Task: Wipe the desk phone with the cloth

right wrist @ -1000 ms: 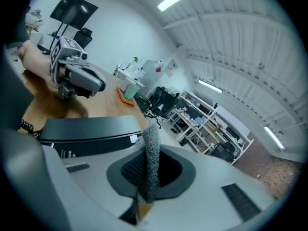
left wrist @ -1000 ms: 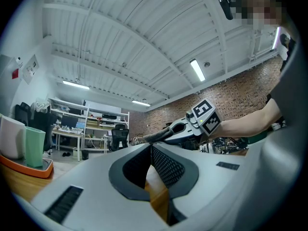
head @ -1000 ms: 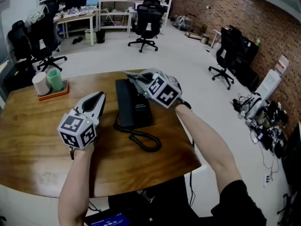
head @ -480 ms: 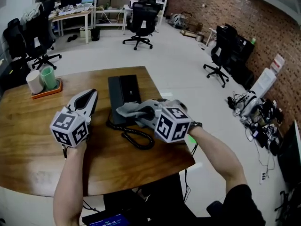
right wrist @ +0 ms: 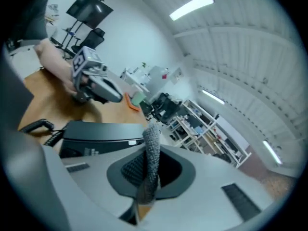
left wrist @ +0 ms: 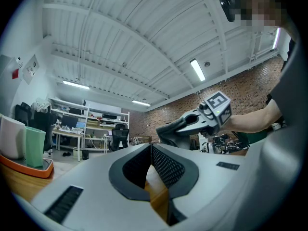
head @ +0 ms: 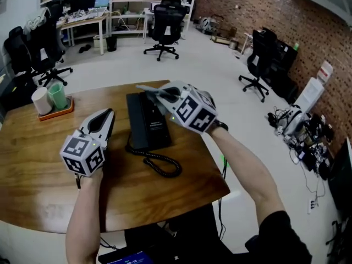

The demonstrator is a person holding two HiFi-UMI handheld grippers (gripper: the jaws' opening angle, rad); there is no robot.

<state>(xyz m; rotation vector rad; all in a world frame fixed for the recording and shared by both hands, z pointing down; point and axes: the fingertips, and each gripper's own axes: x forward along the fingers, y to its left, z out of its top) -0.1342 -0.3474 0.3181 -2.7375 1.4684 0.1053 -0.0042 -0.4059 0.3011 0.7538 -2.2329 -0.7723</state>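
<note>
The black desk phone (head: 146, 122) lies lengthwise on the wooden table (head: 38, 164), its coiled cord (head: 158, 163) trailing toward me. My right gripper (head: 164, 95) hovers over the phone's far end, shut on the grey cloth (head: 153, 91), which sticks out past its tips. In the right gripper view the cloth (right wrist: 153, 131) stands pinched between the jaws above the phone (right wrist: 101, 131). My left gripper (head: 106, 116) rests on the table just left of the phone, shut and empty. Its jaws (left wrist: 151, 148) meet at the tip.
An orange tray (head: 55, 110) with a white cup (head: 40, 99) and a green cup (head: 56, 94) sits at the table's far left. Office chairs (head: 166, 23) and shelves stand beyond the table. The table's right edge (head: 212, 153) runs close to the phone.
My right gripper drew the cloth along the phone toward me, then swept back to the phone's far end. The left gripper has barely moved.
</note>
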